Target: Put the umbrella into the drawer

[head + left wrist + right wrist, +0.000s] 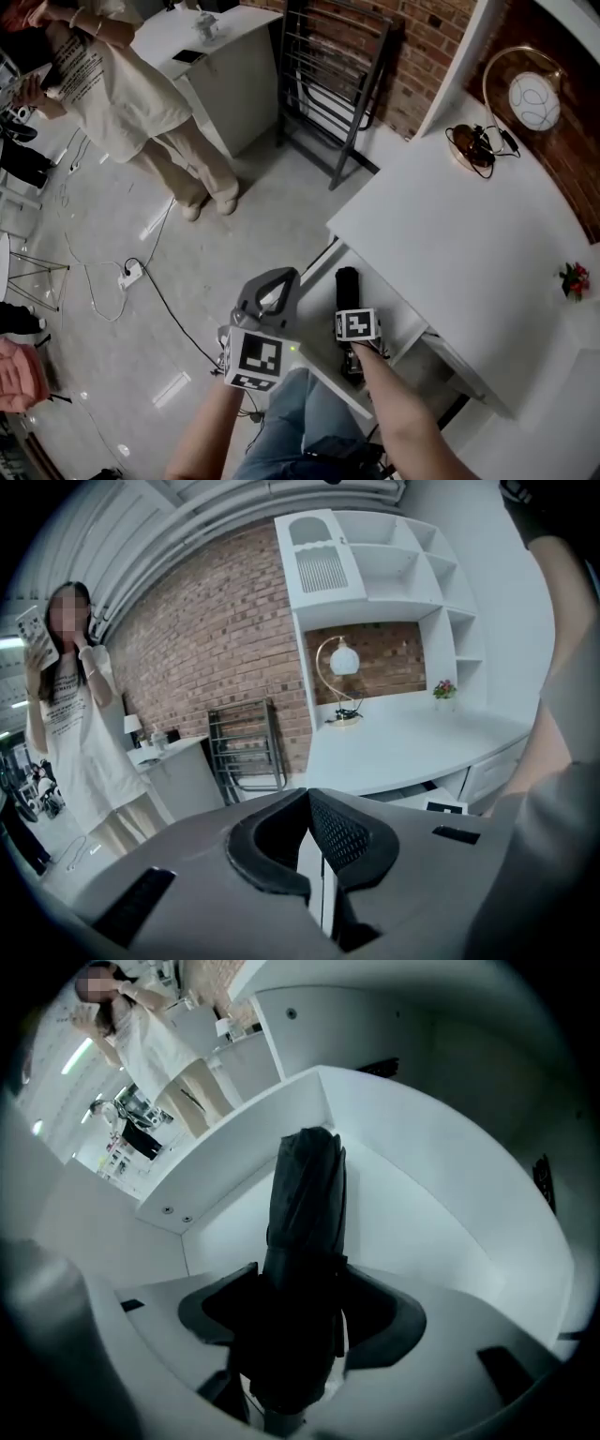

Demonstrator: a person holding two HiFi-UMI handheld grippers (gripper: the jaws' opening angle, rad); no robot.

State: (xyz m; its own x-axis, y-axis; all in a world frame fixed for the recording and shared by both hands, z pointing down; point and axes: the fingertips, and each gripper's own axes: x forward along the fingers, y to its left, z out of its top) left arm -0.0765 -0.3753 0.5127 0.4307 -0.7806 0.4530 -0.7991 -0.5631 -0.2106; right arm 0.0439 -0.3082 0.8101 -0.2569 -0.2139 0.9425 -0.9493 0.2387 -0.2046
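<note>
The black folded umbrella [348, 284] stands nearly upright in the open white drawer [405, 317] under the desk. My right gripper [357, 325] points steeply down and is shut on it. In the right gripper view the umbrella [305, 1199] runs from between the jaws of the right gripper [300, 1312] out along the drawer's white floor and walls [431, 1194]. My left gripper [280, 276] hovers just left of the drawer's front. Its fingertips meet with nothing between them, as the left gripper view shows [307, 795].
The white desk [469, 225] carries a round lamp [531, 97], sunglasses [473, 142] and a small flower pot [574, 279]. A person [112, 89] stands at the far left beside a white cabinet [230, 80] and a black metal rack [328, 80]. Cables and a power strip [130, 275] lie on the floor.
</note>
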